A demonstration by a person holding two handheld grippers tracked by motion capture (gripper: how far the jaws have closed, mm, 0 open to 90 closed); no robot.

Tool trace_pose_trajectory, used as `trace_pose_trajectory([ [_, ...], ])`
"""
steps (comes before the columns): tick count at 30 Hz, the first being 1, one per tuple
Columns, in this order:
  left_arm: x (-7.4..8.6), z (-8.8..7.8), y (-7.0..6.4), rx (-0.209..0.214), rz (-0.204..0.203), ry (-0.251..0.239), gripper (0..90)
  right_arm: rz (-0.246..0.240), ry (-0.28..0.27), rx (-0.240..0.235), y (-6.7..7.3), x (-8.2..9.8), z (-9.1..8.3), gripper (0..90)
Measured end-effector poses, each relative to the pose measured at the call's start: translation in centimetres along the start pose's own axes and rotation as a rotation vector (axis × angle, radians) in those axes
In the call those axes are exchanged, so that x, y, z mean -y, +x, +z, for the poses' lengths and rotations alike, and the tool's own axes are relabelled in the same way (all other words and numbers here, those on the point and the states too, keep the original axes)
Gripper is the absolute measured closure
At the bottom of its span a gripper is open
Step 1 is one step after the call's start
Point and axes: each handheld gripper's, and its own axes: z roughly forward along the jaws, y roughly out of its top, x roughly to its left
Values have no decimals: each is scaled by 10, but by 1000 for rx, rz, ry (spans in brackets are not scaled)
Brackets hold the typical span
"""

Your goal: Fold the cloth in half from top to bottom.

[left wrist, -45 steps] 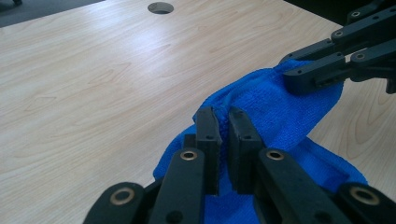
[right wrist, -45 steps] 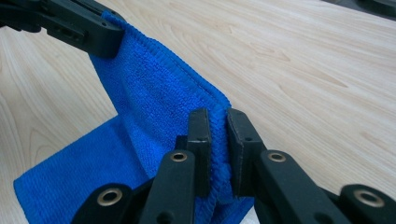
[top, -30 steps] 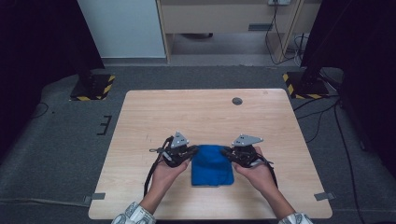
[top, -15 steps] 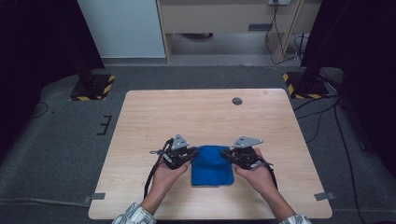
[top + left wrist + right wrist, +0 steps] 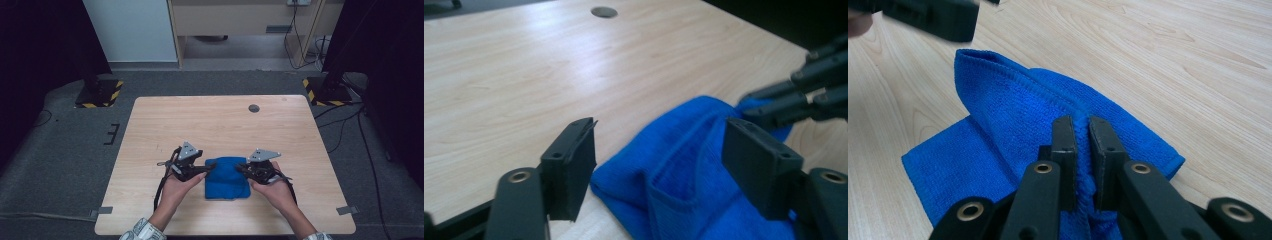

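Folded blue microfibre cloth (image 5: 227, 177) lies on light wooden table (image 5: 220, 125), near front edge. Right gripper (image 5: 1082, 150) pinches raised cloth fold tight. Left gripper (image 5: 659, 160) gapes wide, empty, straddling cloth corner. Judgement: left should seat around hem, close fully, before both lift evenly.

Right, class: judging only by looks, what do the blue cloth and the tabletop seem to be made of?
Blue cloth: looks like soft microfibre or terry, matte, with a fine looped pile and a stitched hem; it bunches where the right tool pinches it.
Tabletop: pale wood or wood-look laminate, smooth with a slight sheen; grain lines show, but which of the two is unclear.
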Motion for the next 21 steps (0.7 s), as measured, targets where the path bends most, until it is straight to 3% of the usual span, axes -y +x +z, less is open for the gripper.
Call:
trace_pose_trajectory([
  [5,7,2,16,-51,-56,19,247,-1,-2,-5,1,2,-1,827],
  [21,17,9,30,-105,-74,63,222,-14,-4,-20,5,5,-7,806],
])
